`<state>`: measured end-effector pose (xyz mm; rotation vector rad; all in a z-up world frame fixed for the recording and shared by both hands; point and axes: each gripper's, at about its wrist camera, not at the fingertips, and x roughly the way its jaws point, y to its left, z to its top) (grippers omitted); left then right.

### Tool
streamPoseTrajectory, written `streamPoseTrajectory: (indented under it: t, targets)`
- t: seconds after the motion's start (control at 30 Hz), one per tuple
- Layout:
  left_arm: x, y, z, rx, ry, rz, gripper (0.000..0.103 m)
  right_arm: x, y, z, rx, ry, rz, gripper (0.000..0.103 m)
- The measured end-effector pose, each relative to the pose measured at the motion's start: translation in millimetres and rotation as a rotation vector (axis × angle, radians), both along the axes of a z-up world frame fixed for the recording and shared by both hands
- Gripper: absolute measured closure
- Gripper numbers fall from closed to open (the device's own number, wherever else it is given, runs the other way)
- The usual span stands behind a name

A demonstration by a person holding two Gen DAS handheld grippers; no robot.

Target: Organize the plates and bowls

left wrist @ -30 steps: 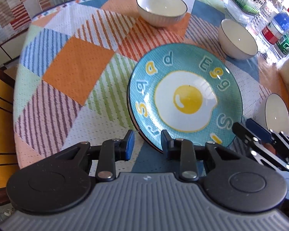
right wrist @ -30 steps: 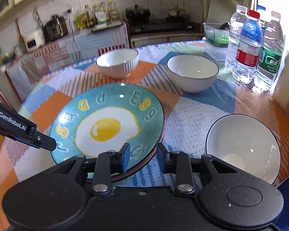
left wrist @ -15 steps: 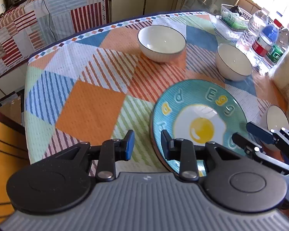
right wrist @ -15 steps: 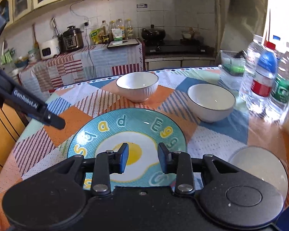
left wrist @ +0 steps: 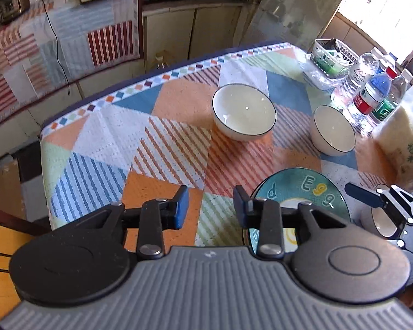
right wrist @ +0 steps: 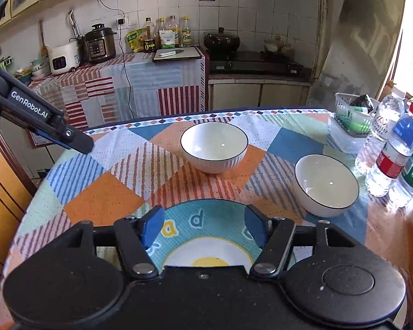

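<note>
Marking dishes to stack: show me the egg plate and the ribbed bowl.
egg plate (right wrist: 198, 217): right wrist view, teal rim by the letter.
ribbed bowl (right wrist: 214, 162): right wrist view, outer ribbed wall.

The right tool (right wrist: 203, 227) hides the near half of the egg plate (right wrist: 203, 214); bottle labels (right wrist: 391, 162) are too small to read.

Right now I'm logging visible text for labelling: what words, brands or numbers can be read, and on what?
"GenRobot.AI": on the left gripper, seen from the right wrist.
"E99": raised letters on the egg plate.
"d" and "a": more letters on that plate's rim; the rest is hidden.
"6": on a yellow-capped bottle by the wall.
Water bottles, cooker panels, rice bag: print too small or blurred.
</note>
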<state>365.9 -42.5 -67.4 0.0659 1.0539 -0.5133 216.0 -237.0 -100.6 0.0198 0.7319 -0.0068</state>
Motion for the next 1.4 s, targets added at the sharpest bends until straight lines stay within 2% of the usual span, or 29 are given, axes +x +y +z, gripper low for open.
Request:
streamPoseTrajectory:
  t: [0.07, 0.1, 0.13, 0.17, 0.27, 0.4, 0.5, 0.6, 0.7, 0.77, 0.83, 0.9, 0.93, 1.0, 1.07, 1.13, 1.4]
  targets:
    - [8, -2, -2, -0.001, -0.004, -0.004, 0.065, 6, -3, 1, 0.02, -0.008, 0.014, 0.028]
    - [12, -4, -5, 0.004, -0.005, 0.005, 0.061, 12, -4, 0, 0.02, -0.013, 0.034, 0.023]
    - [17, -8, -8, 0.005, -0.008, 0.008, 0.061, 19, -5, -2, 0.011, -0.01, 0.056, 0.01]
    - [22, -12, -13, 0.005, -0.012, 0.013, 0.06, 26, -6, -5, -0.002, -0.007, 0.075, 0.005]
    - [41, -25, -30, 0.009, -0.019, 0.074, 0.052, 49, -9, -17, -0.04, -0.024, 0.115, 0.003]
    - [68, -45, -55, -0.014, -0.032, 0.151, 0.043, 96, -20, -42, -0.022, 0.034, 0.105, 0.002]
    - [85, -65, -74, 0.005, -0.061, 0.163, 0.04, 127, -29, -61, 0.036, 0.078, 0.105, 0.002]
    - [102, -82, -93, 0.028, -0.041, 0.159, 0.039, 151, -41, -75, 0.089, 0.163, 0.059, 0.002]
    - [115, -87, -105, 0.012, -0.039, 0.175, 0.037, 169, -53, -90, 0.163, 0.208, 0.024, 0.003]
    - [122, -91, -111, 0.02, -0.037, 0.189, 0.04, 177, -57, -96, 0.19, 0.218, 0.019, 0.003]
    - [128, -94, -116, 0.019, -0.035, 0.188, 0.047, 183, -55, -99, 0.189, 0.218, 0.024, 0.003]
    - [132, -97, -120, -0.003, -0.02, 0.182, 0.066, 190, -50, -101, 0.18, 0.224, 0.06, 0.003]
    - [133, -98, -121, -0.022, -0.01, 0.18, 0.072, 195, -47, -102, 0.162, 0.224, 0.072, 0.004]
    - [133, -102, -122, -0.053, 0.004, 0.169, 0.094, 200, -42, -103, 0.144, 0.224, 0.098, 0.005]
    - [130, -108, -120, -0.026, 0.002, 0.163, 0.095, 204, -38, -101, 0.128, 0.211, 0.128, 0.01]
    - [126, -111, -118, 0.004, -0.006, 0.154, 0.095, 204, -34, -100, 0.106, 0.213, 0.134, 0.01]
    - [102, -85, -101, 0.008, 0.016, 0.183, 0.094, 185, -22, -87, 0.099, 0.182, 0.195, 0.01]
